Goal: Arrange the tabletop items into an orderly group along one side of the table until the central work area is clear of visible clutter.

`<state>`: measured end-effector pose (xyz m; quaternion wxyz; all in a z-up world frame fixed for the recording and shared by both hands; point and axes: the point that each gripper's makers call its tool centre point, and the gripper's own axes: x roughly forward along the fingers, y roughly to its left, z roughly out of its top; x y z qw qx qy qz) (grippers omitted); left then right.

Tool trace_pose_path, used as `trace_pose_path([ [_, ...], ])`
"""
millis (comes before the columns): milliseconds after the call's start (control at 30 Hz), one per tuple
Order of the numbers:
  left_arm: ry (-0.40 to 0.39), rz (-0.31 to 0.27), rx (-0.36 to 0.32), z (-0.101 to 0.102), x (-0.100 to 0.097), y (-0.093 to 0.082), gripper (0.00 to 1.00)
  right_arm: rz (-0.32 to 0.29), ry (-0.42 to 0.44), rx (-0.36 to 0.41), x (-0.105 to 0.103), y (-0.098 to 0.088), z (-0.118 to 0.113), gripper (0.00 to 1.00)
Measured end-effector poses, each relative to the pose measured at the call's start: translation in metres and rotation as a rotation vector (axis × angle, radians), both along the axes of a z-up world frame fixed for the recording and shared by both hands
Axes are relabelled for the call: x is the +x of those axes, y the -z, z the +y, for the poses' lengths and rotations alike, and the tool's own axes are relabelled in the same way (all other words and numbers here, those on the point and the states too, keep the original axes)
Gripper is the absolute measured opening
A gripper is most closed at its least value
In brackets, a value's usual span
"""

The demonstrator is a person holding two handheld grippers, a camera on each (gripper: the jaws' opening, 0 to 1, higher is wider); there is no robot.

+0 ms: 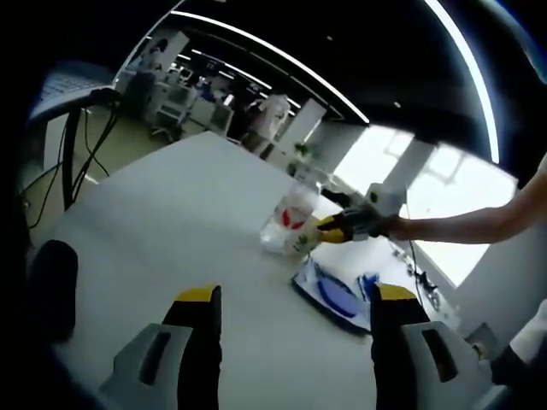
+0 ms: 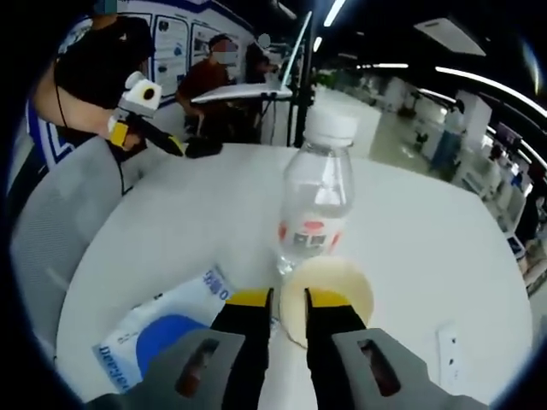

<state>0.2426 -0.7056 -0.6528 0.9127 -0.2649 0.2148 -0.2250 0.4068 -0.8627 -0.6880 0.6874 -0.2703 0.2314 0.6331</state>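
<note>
Your right gripper (image 2: 287, 301) has its yellow-tipped jaws pinched on the near rim of a pale cream paper cup (image 2: 329, 295), the rim caught between them. That cup stands on the white table (image 2: 427, 231), right against the base of the water bottle (image 2: 317, 201), on the side nearest you. The bottle is clear plastic, upright, with a white cap and a red-and-white label around its lower half. Left of the bottle and closer to you lies a flat white packet with a blue patch and blue lettering (image 2: 167, 329); a small white card-like thing (image 2: 448, 344), too small to identify, lies on the table right of the cup. In the left gripper view, your left gripper (image 1: 295, 299) hangs with its jaws spread wide and nothing between them, well short of the bottle (image 1: 291, 218), with the packet (image 1: 338, 295) lying between.
</note>
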Motion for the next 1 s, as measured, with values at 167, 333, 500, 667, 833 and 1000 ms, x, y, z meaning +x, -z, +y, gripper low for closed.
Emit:
trace_pose_path([
  [167, -0.001, -0.004, 0.0, -0.001, -0.002, -0.002, 0.7, -0.015, -0.003, 0.002, -0.003, -0.002, -0.004, 0.18],
  [333, -0.006, -0.007, 0.003, 0.0, -0.004, -0.003, 0.7, -0.034, 0.015, 0.005, -0.001, -0.003, -0.006, 0.26],
  [500, -0.016, -0.011, -0.005, 0.001, -0.006, -0.006, 0.7, -0.044, 0.02, 0.004, -0.002, -0.005, -0.008, 0.3],
  [667, -0.017, -0.014, -0.004, 0.001, -0.008, -0.007, 0.7, -0.05, 0.022, 0.011, -0.003, -0.008, -0.008, 0.31],
  [833, -0.023, -0.017, -0.005, 0.002, -0.012, -0.008, 0.7, -0.055, 0.021, 0.017, -0.009, -0.012, -0.008, 0.32],
  [1000, -0.023, -0.017, -0.01, 0.0, -0.016, -0.009, 0.7, -0.071, 0.029, 0.032, -0.012, -0.016, -0.009, 0.34],
])
